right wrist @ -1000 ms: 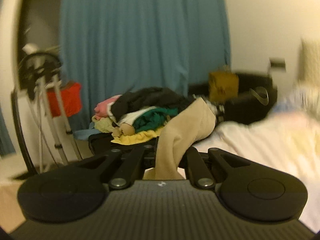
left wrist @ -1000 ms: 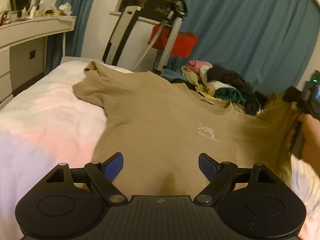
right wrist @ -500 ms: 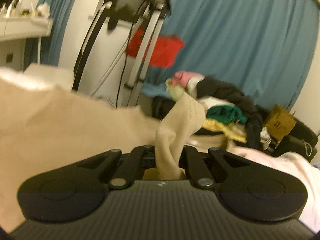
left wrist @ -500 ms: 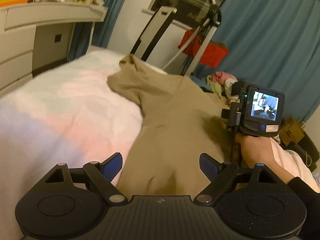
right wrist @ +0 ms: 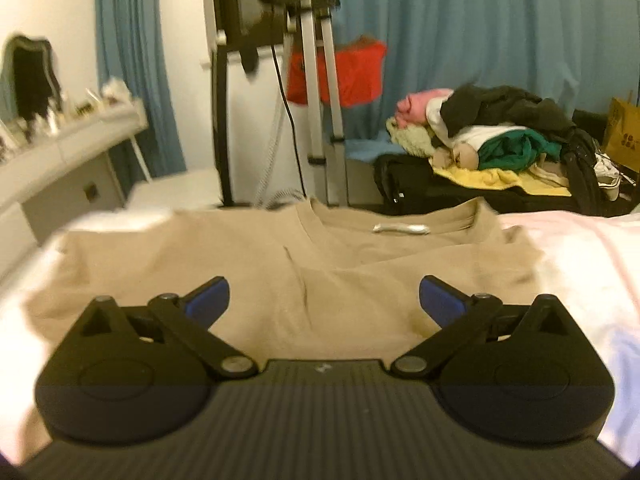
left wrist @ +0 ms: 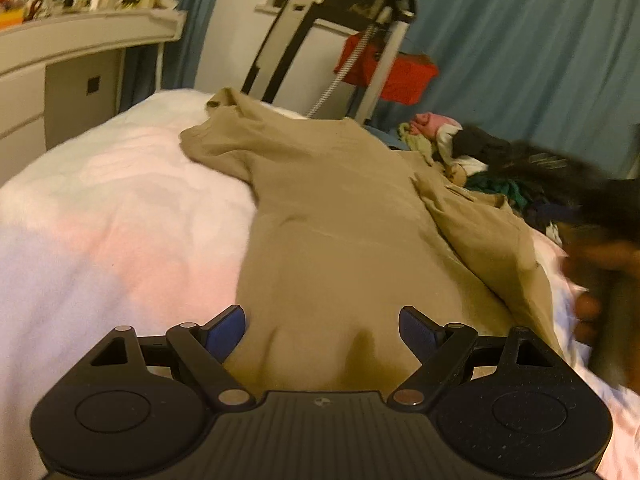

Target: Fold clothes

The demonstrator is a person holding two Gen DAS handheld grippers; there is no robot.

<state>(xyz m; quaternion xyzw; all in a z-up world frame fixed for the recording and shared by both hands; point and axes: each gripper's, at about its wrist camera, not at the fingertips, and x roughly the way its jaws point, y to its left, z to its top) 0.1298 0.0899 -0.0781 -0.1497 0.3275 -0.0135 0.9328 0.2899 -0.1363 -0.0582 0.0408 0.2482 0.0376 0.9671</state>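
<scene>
A tan T-shirt (left wrist: 340, 248) lies spread on the white bed (left wrist: 112, 208), its right side folded over toward the middle as a flap (left wrist: 484, 232). My left gripper (left wrist: 322, 326) is open just above the shirt's near hem, nothing between its blue pads. In the right wrist view the same tan T-shirt (right wrist: 280, 272) lies flat with its collar (right wrist: 400, 220) at the far edge. My right gripper (right wrist: 324, 296) is open over the cloth and holds nothing. A blurred hand (left wrist: 600, 280) with the other gripper shows at the right of the left wrist view.
A pile of mixed clothes (right wrist: 496, 132) sits on a black suitcase beyond the bed. A metal stand with a red bag (right wrist: 336, 72) stands by the blue curtain. A white dresser (left wrist: 60, 76) runs along the left wall.
The right gripper has let go of the shirt's sleeve after carrying it over the body, and its fingers are now spread. The folded flap now lies on the shirt. My left gripper stays open.
</scene>
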